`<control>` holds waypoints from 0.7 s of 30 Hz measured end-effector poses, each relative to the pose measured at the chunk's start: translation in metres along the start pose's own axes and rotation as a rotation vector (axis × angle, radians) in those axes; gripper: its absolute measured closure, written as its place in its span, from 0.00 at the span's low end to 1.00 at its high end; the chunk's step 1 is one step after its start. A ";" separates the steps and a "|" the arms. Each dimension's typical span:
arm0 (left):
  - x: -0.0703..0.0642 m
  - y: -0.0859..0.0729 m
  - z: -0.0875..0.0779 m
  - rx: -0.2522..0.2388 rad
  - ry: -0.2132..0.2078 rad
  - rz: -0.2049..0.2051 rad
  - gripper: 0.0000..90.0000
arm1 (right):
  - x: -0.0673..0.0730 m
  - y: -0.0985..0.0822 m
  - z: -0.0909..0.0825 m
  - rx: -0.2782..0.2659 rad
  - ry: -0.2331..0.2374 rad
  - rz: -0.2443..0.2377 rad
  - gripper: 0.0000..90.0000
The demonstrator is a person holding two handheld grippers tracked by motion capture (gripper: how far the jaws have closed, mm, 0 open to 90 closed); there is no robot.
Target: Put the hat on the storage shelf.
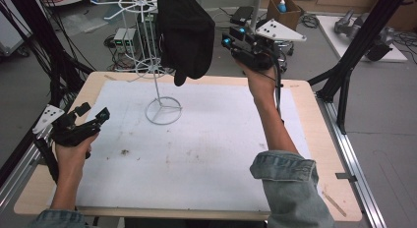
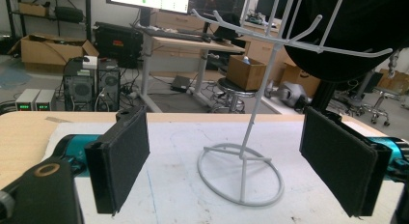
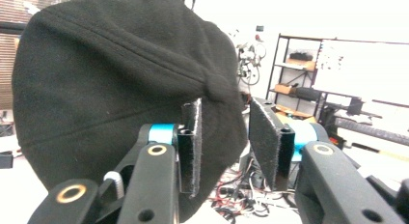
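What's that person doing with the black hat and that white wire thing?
A person holds a gripper in each hand at a table. A black cap hangs on the white wire rack that stands on the table. The right gripper is up beside the cap with its jaws a little apart, and the cap's edge sits in the gap; the pads don't seem to press it. The left gripper waits wide open near the rack's base, holding nothing.

Left tool low, agape, right tool raised (jaws parted)

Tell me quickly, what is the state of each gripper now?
Left gripper: open, holding nothing.
Right gripper: open, beside the black cap, not gripping it.
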State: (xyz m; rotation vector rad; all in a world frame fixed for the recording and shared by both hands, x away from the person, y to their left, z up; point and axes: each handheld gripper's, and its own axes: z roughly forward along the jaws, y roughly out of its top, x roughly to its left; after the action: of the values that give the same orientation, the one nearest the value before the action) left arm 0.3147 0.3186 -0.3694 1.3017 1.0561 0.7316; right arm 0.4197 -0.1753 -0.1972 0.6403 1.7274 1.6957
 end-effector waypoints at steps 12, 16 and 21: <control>0.000 -0.002 0.001 0.008 0.005 0.002 0.20 | -0.018 -0.013 -0.059 -0.008 -0.081 -0.021 0.64; 0.000 -0.003 0.002 0.014 0.004 0.003 0.20 | -0.019 -0.016 -0.072 -0.012 -0.100 -0.021 0.60; 0.000 -0.003 0.003 0.015 0.005 0.005 0.20 | -0.025 -0.024 -0.093 -0.025 -0.142 0.010 0.51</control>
State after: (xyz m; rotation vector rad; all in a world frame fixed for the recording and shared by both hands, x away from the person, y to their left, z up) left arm 0.3172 0.3165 -0.3727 1.3165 1.0645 0.7316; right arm 0.3714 -0.2590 -0.2212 0.7406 1.6036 1.6348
